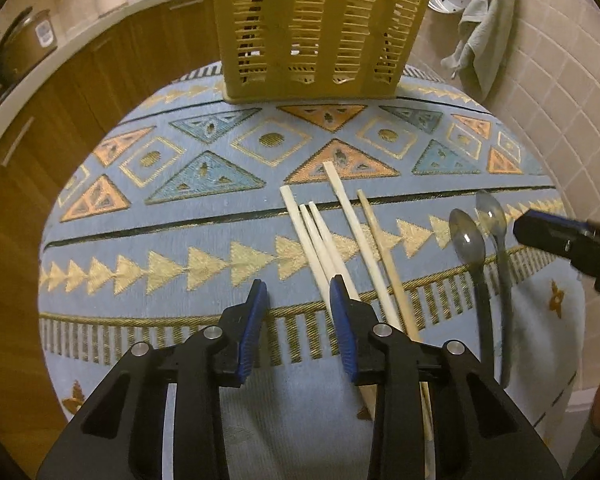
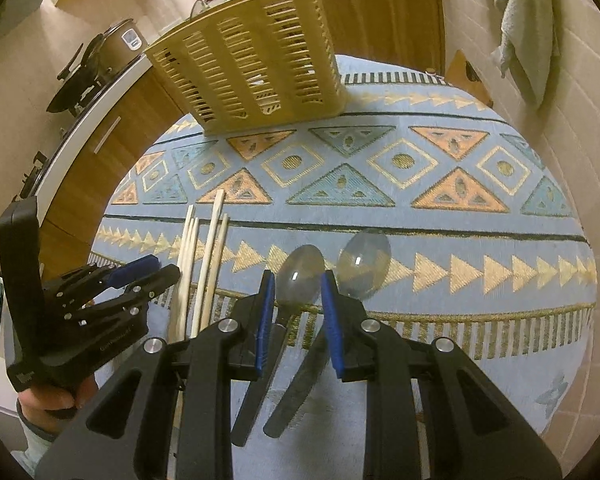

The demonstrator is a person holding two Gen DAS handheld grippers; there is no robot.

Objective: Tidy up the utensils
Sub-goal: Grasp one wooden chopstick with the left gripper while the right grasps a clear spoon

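The chopsticks (image 1: pixel 332 240) lie on the patterned cloth (image 1: pixel 180 208) just right of your left gripper (image 1: pixel 298 300), its jaws apart on nothing. Two spoons (image 2: pixel 300 272) lie under your right gripper (image 2: pixel 296 292), also parted.

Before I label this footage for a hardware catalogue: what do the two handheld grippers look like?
Both match: the left gripper and right gripper have black angular plastic bodies with cut-out slots, round silver pivot bolts, and two fingers faced with ribbed blue pads. Seen from the right wrist, the left one sits on a black block-like handle with small pale lettering. No cables show.
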